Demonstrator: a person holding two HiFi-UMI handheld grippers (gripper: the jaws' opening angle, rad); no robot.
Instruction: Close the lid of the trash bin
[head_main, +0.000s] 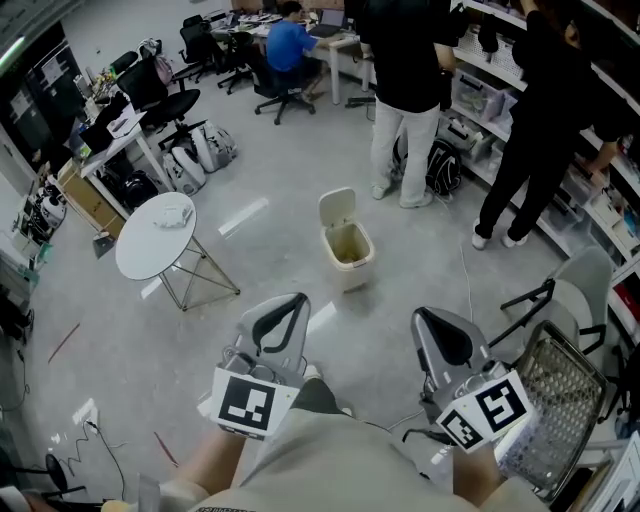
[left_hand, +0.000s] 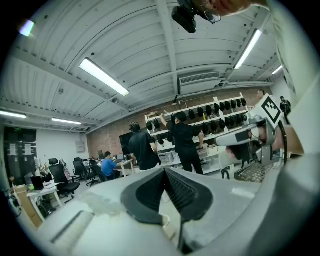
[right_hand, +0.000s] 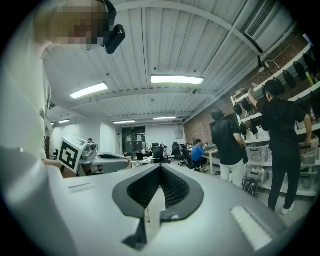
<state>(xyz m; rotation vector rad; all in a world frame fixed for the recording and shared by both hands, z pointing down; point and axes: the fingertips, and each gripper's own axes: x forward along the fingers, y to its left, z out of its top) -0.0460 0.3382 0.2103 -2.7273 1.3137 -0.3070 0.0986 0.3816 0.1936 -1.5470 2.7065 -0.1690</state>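
Nothing is done yet: the bin stands on the floor, its lid upright and open. The left gripper and right gripper, jaws pressed together and empty, hover well short of the bin.

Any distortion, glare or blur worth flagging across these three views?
Head view: bowed edges, light glare on the floor left of the trash bin. Left gripper view: strong fisheye, dark corners, left claw soft up close. Right gripper view: same fisheye, mosaic patch upper left.

text: none legible | signs/labels: none readable | any view
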